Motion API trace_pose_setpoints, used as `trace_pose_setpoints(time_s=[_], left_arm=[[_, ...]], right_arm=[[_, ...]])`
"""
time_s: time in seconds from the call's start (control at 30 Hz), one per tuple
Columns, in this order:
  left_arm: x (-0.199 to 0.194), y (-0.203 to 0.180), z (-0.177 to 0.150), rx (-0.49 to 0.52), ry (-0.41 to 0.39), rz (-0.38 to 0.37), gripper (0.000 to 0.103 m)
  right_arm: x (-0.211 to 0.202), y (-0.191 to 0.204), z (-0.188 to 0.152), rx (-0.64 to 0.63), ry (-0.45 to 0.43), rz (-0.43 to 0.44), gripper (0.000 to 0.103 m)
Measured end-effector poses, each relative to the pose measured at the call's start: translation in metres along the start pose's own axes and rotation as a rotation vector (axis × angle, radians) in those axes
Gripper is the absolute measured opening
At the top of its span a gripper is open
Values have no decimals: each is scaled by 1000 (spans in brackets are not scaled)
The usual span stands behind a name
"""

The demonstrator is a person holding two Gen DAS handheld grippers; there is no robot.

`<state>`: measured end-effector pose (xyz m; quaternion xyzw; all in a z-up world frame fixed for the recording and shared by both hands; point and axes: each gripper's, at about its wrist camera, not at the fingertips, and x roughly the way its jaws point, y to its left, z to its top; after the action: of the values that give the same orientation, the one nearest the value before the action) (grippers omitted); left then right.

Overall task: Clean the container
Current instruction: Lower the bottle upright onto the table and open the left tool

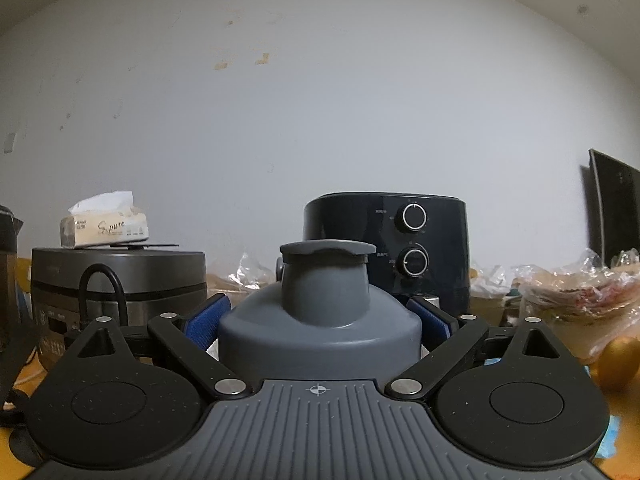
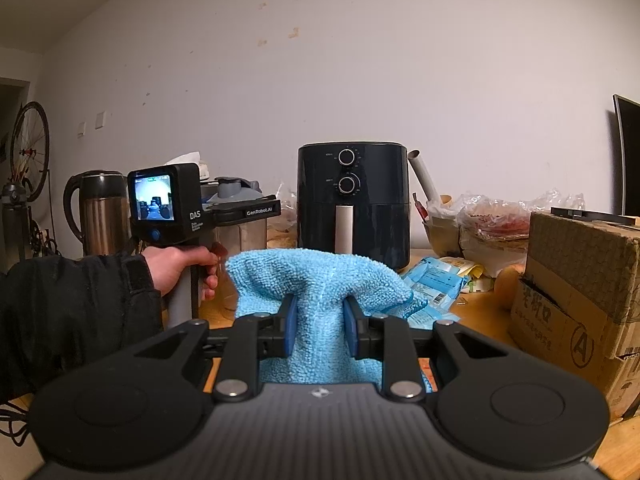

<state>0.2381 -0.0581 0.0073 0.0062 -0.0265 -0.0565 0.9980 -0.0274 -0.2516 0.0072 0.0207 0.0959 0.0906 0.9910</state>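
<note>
upright, the container (image 1: 320, 320) stands, grey lid topmost.

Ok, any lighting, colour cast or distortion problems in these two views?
Left wrist view: dim, bluish cast, strong fisheye bend with dark corners; the grey container looms large but stays sharp. Right wrist view: pinkish cast on the wall, the blue cloth well lit, the cardboard box bowed at the edge.

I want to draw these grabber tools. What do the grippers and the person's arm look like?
Each gripper has black linkage arms with silver rivets, blue finger pads and a ribbed grey base. The left gripper looks the same; its black handle unit has a small screen. The sleeve is black.
</note>
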Motion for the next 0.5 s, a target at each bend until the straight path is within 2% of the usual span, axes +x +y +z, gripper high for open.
trace_pose_setpoints(time_s=[0.5], left_arm=[[-13,2,11,7,36,-5,97]], right_arm=[[0,-2,0,6,-10,7,23]])
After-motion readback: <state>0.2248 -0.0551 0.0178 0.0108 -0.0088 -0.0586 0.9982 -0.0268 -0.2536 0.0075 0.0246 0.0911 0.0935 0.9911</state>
